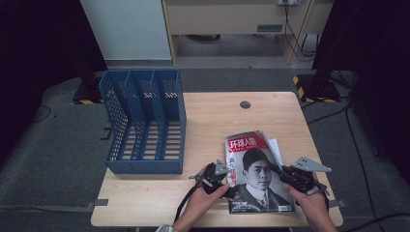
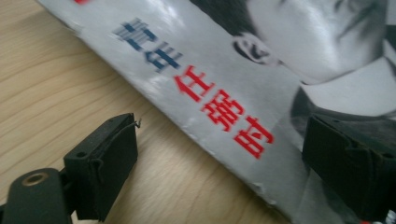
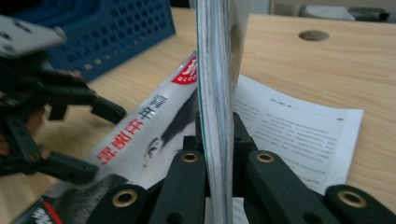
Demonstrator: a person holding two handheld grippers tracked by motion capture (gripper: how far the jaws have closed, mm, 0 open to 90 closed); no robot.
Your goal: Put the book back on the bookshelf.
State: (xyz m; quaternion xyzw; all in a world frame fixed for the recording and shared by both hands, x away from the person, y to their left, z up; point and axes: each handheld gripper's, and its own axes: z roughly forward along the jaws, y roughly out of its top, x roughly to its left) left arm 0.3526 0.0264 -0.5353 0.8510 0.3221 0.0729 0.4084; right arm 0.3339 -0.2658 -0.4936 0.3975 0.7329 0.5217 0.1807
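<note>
A light wooden desk (image 1: pixel 212 116) with a round cable hole (image 1: pixel 245 104) stands on grey carpet (image 1: pixel 53 145). Behind it are a pale panel (image 1: pixel 128 26) and a beige cabinet (image 1: pixel 227 19), with black cables (image 1: pixel 295 34) hanging beside it. Yellow-black striped tape (image 1: pixel 300 89) marks a dark stand base at the right. The room's edges are dim.

R gripper (image 3: pixel 218 154) clamped on mag pages (image 3: pixel 215 93)
</note>
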